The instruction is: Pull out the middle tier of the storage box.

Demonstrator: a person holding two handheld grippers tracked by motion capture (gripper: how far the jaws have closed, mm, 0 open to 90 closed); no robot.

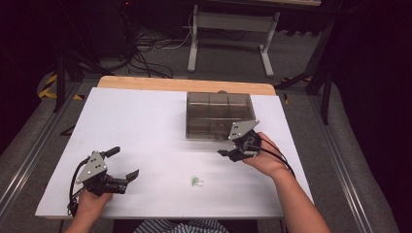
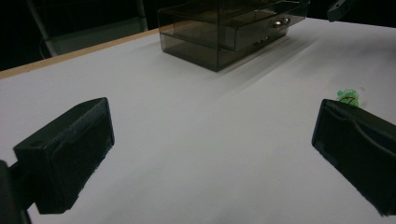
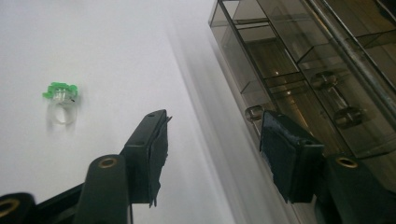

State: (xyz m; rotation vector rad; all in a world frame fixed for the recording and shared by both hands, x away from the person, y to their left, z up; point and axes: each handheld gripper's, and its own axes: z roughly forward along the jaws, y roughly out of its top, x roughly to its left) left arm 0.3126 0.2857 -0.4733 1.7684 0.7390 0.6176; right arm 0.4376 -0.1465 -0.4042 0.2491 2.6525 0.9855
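Observation:
A small clear ring with a green top (image 1: 196,182) lies on the white table (image 1: 136,126) near the front middle. A smoky transparent drawer box (image 1: 218,115) stands at the back right. My left gripper (image 1: 122,163) rests at the front left, open wide and empty. Its own view has the ring (image 2: 348,98) just beyond the right jaw, and the box (image 2: 229,32) far ahead. My right gripper (image 1: 224,152) hovers open at the box's front right corner. In the right gripper view, the jaws stand apart beside the box front (image 3: 303,70), near a small knob (image 3: 254,112); the ring (image 3: 60,95) lies to the left.
The table's wooden back edge (image 1: 184,83) runs behind the box. Beyond it are a white stand's legs (image 1: 228,43) and cables on the floor. Bare white tabletop stretches between the two grippers and along the left side.

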